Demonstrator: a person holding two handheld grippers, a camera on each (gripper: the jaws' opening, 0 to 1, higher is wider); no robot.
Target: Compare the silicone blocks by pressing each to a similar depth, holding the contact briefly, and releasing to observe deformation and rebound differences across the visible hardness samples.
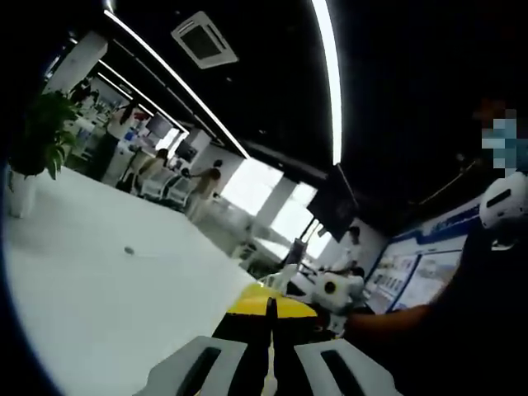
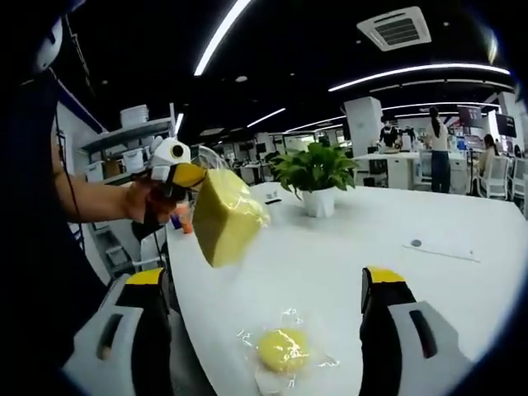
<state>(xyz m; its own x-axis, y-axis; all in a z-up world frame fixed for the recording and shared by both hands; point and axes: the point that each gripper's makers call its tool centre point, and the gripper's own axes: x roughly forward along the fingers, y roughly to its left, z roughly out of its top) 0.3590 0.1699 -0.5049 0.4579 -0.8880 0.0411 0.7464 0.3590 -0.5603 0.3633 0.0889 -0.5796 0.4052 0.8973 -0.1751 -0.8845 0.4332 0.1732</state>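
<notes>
A yellow silicone block (image 2: 224,213) in clear wrap hangs in the air above the white table (image 2: 346,247), tilted. My left gripper (image 2: 188,176), held by a person's hand (image 2: 140,202), is shut on its upper corner. In the left gripper view the yellow-tipped jaws (image 1: 268,304) stand pressed together, and the block itself is hidden beneath them. My right gripper (image 2: 266,280) is wide open low over the table. A small round yellow sample (image 2: 282,348) in a clear bag lies on the table between its jaws, untouched. The right gripper (image 1: 332,289) also appears beyond the left jaws.
A potted plant (image 2: 313,177) stands mid-table, also seen as the plant (image 1: 40,140) at far left. A small dark disc (image 2: 416,243) lies on a sheet to the right. Shelves (image 2: 124,140) stand beyond the table's left edge. People sit at desks (image 2: 429,157) in the background.
</notes>
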